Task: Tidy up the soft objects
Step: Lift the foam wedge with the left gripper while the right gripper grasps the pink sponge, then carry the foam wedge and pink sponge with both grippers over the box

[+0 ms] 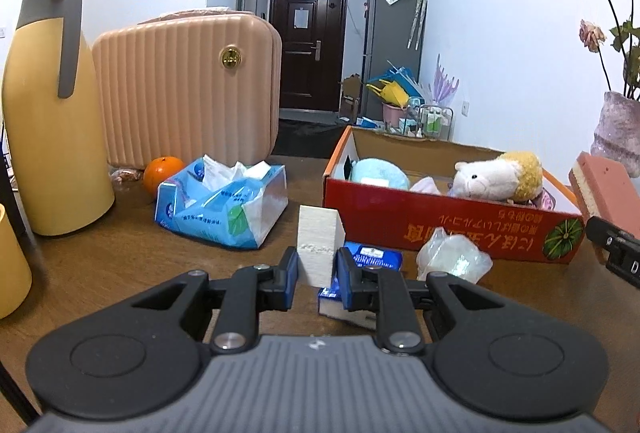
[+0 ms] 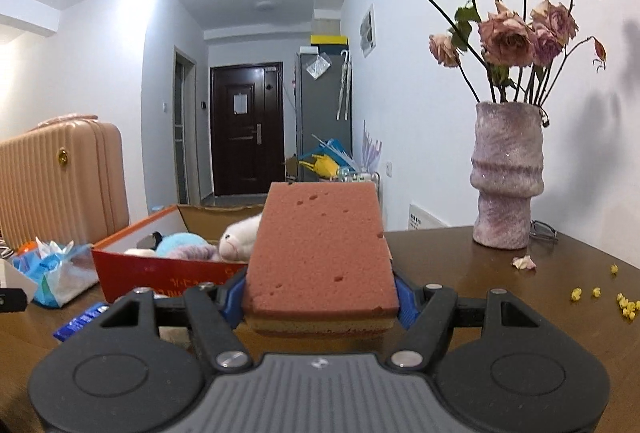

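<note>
Our left tongs [image 1: 318, 265] are squeezed about as tight as they go on a white foam block [image 1: 319, 243], which stands upright between the blue pads above the counter [image 1: 120, 257]. Just under the right-hand pad sits a small blue tissue pack [image 1: 370, 256], and next to that a crumpled clear plastic bag [image 1: 454, 255].

Our right tongs [image 2: 322, 297] are roughly half open but clamped on a pink sponge [image 2: 322, 253]; both pads press its sides, and it sticks out flat ahead of us with a yellowish layer underneath. From the left wrist view the same sponge shows at the far right edge, up beside the near right corner of the box.

Further out is the red cardboard box [image 1: 440, 223], open on top, with a white and yellow plush animal [image 1: 498, 177] and a pale blue plush [image 1: 378, 173] already inside. Left of the box there's an opened blue bag of tissues [image 1: 224, 201], then an orange [image 1: 162, 173], a pink suitcase [image 1: 180, 89] and a yellow jug [image 1: 48, 105].

Over on the right side of the counter stands a purple vase [image 2: 506, 177] of dried roses [image 2: 508, 37], with a fallen petal [image 2: 524, 262] and some yellow crumbs [image 2: 622, 303] scattered nearby.
</note>
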A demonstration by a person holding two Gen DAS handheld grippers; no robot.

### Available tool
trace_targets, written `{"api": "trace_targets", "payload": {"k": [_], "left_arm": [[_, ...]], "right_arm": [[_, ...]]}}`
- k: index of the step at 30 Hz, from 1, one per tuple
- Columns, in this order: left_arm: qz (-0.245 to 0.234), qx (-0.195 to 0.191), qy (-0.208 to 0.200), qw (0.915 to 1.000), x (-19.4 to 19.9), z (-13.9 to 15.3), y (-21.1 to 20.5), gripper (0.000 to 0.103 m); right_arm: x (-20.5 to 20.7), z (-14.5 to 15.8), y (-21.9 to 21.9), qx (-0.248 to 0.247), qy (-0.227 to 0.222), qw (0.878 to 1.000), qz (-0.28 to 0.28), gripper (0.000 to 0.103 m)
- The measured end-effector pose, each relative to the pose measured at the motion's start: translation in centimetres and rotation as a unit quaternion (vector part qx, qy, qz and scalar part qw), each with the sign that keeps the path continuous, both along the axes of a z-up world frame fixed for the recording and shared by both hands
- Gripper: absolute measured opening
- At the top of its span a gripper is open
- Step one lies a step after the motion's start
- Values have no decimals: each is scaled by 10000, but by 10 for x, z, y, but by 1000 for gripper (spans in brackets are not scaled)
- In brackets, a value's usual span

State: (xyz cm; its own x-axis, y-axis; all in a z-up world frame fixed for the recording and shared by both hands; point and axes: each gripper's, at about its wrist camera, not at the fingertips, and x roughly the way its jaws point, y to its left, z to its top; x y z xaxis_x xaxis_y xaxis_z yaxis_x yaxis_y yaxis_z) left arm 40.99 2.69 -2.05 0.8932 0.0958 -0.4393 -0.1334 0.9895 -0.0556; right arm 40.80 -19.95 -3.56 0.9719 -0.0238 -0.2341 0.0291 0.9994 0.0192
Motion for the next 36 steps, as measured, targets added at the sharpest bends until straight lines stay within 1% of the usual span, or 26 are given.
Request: {"api": "trace_targets", "payload": {"k": [9, 15, 19, 36], "left_arm": [[44, -90, -162, 9998, 14, 8, -10, 21], [69, -215, -301, 9993, 28, 15, -18, 21], [98, -213, -365, 9991, 38, 17, -24, 21], [245, -391, -401, 9981, 86, 18, -27, 22]], "right_arm": [[7, 3, 11, 1, -256, 9997, 56, 69], [18, 4, 19, -28, -331, 9994, 109, 69], [25, 5, 25, -72, -390, 9991, 149, 69], [67, 7, 39, -15, -525, 9984, 231, 69]]}}
